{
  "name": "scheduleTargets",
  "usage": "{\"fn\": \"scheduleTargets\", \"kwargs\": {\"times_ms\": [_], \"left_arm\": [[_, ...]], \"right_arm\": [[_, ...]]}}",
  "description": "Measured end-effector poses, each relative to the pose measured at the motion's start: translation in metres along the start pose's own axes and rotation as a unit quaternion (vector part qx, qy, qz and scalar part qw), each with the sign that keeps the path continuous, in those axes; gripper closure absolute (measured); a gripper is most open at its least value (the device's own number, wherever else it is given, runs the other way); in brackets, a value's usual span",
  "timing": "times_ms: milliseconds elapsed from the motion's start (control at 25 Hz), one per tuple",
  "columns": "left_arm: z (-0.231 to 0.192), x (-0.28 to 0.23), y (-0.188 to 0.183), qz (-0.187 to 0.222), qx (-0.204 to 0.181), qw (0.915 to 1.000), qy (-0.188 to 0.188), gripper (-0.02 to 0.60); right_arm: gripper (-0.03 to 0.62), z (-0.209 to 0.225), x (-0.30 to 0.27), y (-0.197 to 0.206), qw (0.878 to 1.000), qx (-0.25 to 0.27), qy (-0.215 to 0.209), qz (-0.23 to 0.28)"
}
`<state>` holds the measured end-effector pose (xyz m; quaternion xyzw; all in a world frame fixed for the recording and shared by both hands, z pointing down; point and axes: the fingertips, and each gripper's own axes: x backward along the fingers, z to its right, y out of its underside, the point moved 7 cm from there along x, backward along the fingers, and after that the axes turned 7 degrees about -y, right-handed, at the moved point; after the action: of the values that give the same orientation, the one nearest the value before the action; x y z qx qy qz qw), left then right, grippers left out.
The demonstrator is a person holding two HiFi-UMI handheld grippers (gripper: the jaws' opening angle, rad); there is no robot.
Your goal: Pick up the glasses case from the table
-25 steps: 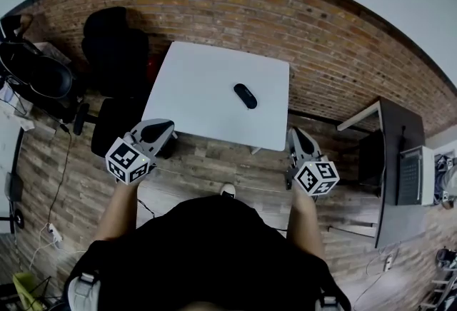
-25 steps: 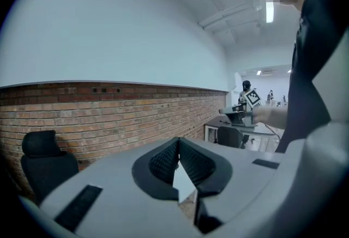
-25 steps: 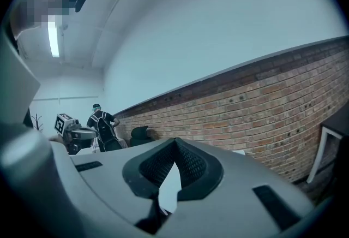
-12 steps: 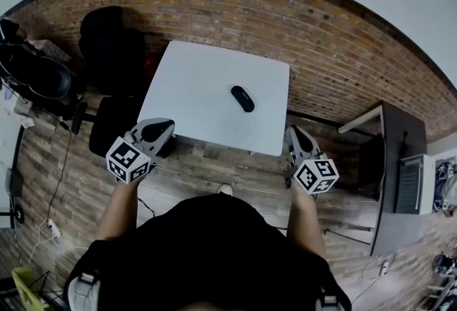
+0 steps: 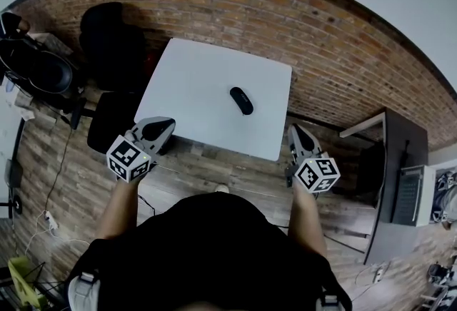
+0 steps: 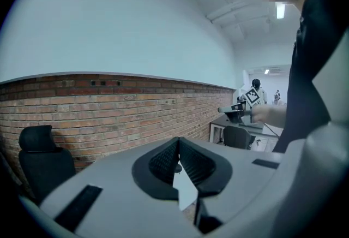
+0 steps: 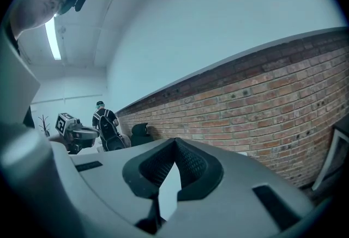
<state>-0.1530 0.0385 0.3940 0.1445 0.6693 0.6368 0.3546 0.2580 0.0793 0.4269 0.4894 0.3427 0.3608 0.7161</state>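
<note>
Since the glasses case (image 5: 241, 100) lies closed on the table (image 5: 189, 85), nothing inside shows.

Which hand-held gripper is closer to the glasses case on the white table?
Right. The right hand-held gripper is just off the table's near right corner, with the glasses case up-left of it. The left hand-held gripper is at the near left edge, farther away.

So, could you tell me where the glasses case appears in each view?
Head view: glasses case on the white table, right of centre.
Left gripper view: cannot make it out.
Right gripper view: not in it.
Shared landmark: the brick wall.
</note>
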Motion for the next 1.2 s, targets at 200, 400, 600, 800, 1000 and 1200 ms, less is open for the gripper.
{"fn": "scheduleTargets", "kwargs": {"times_ms": [200, 400, 600, 800, 1000, 1200], "left_arm": [[-0.001, -0.008, -0.002, 0.000, 0.002, 0.9999, -0.010, 0.571], [-0.003, -0.016, -0.002, 0.004, 0.004, 0.9998, -0.021, 0.571], [0.001, -0.025, -0.004, 0.001, 0.009, 0.9998, -0.018, 0.571], [0.002, -0.032, -0.005, 0.005, 0.006, 0.9997, -0.023, 0.571], [0.001, -0.036, -0.007, 0.008, 0.008, 0.9995, -0.028, 0.571], [0.002, -0.037, -0.008, 0.007, 0.012, 0.9995, -0.030, 0.571]], "right_arm": [[0.580, 0.015, -0.009, -0.003, 1.000, 0.002, -0.006, -0.001], [0.580, 0.026, -0.016, -0.004, 1.000, 0.001, -0.012, -0.008], [0.580, 0.033, -0.022, -0.009, 1.000, 0.004, -0.023, -0.006], [0.580, 0.040, -0.025, -0.009, 1.000, 0.003, -0.027, -0.009], [0.580, 0.045, -0.029, -0.010, 0.999, 0.000, -0.036, -0.013], [0.580, 0.045, -0.036, -0.015, 0.999, 0.002, -0.047, -0.012]]}}
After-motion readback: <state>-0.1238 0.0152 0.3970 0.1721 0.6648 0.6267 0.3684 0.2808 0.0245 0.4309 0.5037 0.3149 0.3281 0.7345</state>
